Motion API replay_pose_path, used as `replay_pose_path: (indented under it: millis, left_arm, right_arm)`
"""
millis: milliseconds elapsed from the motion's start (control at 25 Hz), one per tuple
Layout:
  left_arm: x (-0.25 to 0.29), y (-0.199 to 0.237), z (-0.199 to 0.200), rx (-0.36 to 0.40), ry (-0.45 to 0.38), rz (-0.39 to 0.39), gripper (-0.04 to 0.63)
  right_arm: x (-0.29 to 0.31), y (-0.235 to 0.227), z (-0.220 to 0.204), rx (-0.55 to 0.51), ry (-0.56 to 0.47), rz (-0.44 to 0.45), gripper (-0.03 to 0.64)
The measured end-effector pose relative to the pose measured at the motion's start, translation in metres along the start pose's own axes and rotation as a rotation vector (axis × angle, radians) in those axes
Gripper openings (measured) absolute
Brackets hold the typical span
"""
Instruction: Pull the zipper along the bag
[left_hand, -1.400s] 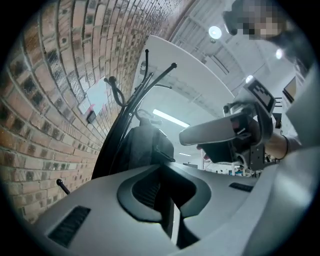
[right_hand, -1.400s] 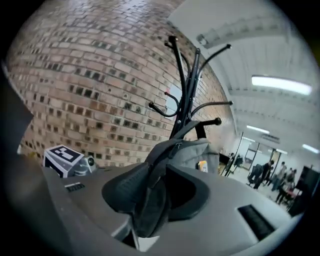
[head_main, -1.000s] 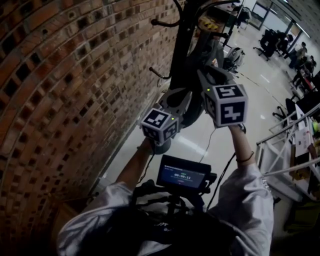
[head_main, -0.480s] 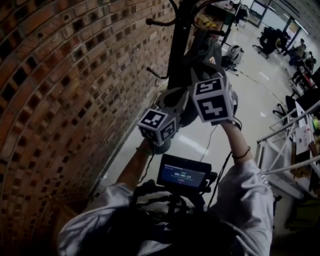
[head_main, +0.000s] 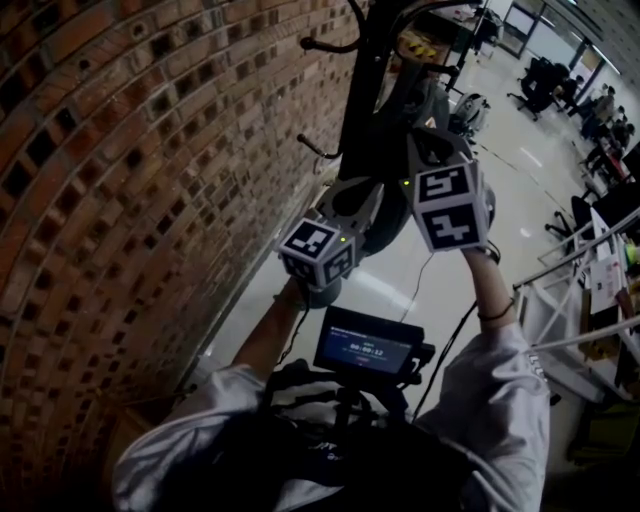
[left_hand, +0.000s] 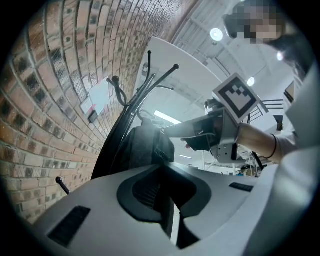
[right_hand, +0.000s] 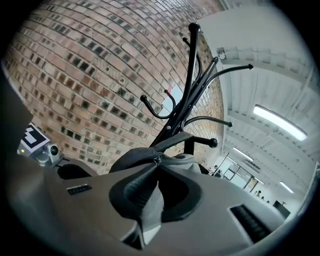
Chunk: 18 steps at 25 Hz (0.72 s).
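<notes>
Red-brown brick wall, black rack, dark grey bag with silvery zipper; white cubes carry black square markers.

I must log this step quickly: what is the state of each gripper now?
Left gripper: closed, apparently pinching the bag.
Right gripper: closed on the bag's zipper pull.

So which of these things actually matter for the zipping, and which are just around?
In the job: bag, zipper pull, right gripper closing on the pull, left gripper holding the bag.
Just around: coat rack, brick wall, small screen, people at desks.
</notes>
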<state>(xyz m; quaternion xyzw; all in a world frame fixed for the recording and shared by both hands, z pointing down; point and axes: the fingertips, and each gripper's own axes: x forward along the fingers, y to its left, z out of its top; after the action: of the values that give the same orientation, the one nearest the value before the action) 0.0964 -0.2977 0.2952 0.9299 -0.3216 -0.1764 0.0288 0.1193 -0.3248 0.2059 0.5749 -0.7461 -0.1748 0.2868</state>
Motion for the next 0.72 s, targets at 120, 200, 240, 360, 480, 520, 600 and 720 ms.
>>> replay_pose_path:
  millis: [120,200,240,360,480,520,600,720]
  left_arm:
    - [0.001,-0.001,-0.001,-0.002,0.006,-0.005,0.02]
    - [0.0,-0.002,-0.002,0.0,0.012,-0.01,0.02]
    - [0.0,-0.002,-0.002,-0.003,0.012,-0.011,0.02]
    - [-0.001,-0.001,-0.001,-0.02,0.006,-0.005,0.02]
    - [-0.001,-0.001,-0.002,-0.023,-0.001,-0.016,0.02]
    - [0.0,-0.002,-0.002,-0.024,-0.001,-0.018,0.02]
    - [0.001,-0.003,-0.001,-0.024,-0.001,-0.019,0.02]
    - [0.003,-0.002,-0.001,-0.026,-0.003,-0.022,0.02]
  right_arm:
    - [-0.002,0.002,0.001,-0.085,-0.01,0.01,0.002]
    - [-0.006,0.006,0.005,-0.18,-0.019,0.032,0.005]
    - [-0.008,0.008,0.007,-0.221,-0.016,0.047,0.005]
    - [-0.011,0.014,0.011,-0.301,0.017,0.117,0.005]
    - [-0.015,0.017,0.01,-0.36,0.063,0.161,0.005]
    - [-0.016,0.019,0.008,-0.382,0.081,0.171,0.006]
    - [-0.018,0.023,0.008,-0.417,0.099,0.204,0.008]
    - [-0.018,0.029,0.009,-0.415,0.101,0.239,0.009]
